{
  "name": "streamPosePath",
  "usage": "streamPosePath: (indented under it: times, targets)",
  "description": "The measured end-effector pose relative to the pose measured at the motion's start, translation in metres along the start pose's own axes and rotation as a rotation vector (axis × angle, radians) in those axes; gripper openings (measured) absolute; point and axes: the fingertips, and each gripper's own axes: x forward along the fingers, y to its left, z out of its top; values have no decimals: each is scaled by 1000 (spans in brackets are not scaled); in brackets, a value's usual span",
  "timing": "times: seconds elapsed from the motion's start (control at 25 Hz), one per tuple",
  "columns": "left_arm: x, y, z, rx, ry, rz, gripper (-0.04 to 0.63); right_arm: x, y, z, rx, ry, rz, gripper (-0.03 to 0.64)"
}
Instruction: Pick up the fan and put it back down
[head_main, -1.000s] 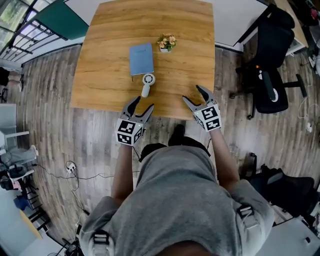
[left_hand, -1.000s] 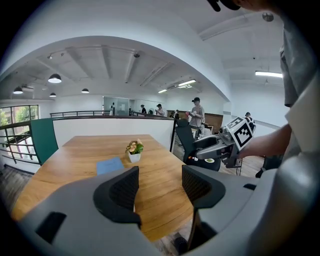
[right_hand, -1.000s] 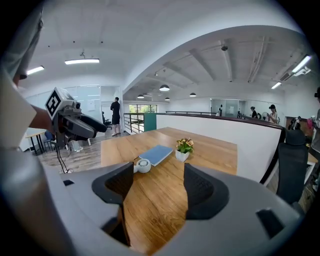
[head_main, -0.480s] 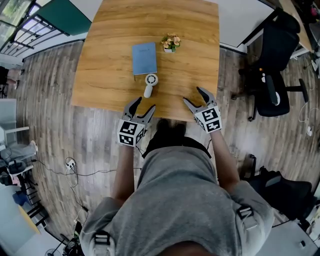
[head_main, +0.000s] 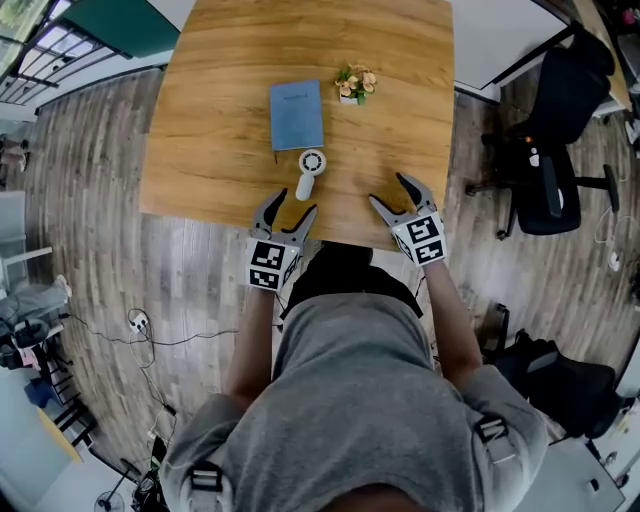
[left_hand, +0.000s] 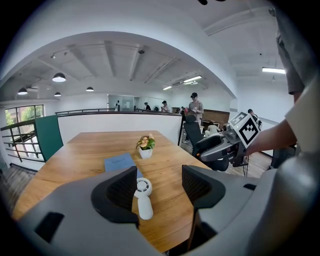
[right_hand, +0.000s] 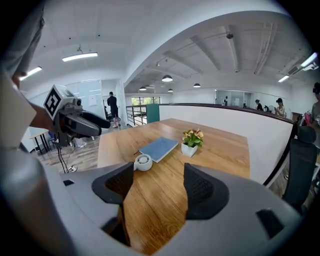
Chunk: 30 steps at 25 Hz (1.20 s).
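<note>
Evidently the reach is in hand: the white handheld fan (head_main: 308, 172) lies on the worktop (head_main: 210, 120) near its front edge, just ahead of the left claw (head_main: 293, 204), which is open and empty like the right claw (head_main: 389, 190). The next move is probably to close on the fan's handle.

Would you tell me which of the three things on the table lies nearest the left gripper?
The white fan, just ahead of the left gripper; book and flowerpot lie farther back.
</note>
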Motion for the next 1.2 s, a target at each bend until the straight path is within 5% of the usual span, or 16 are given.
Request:
streamPosePath:
  times: [0.44,0.8,1.2]
  targets:
    - [53,28,-31,-38,63,-59,290,52,6,-11,22,66,22,324]
    - [88,51,-67,-55,113,-35,314,68,3,-31,45,114,19,324]
    - [123,62,-91,19,186,21,345,83,6,-43,76,151,30,324]
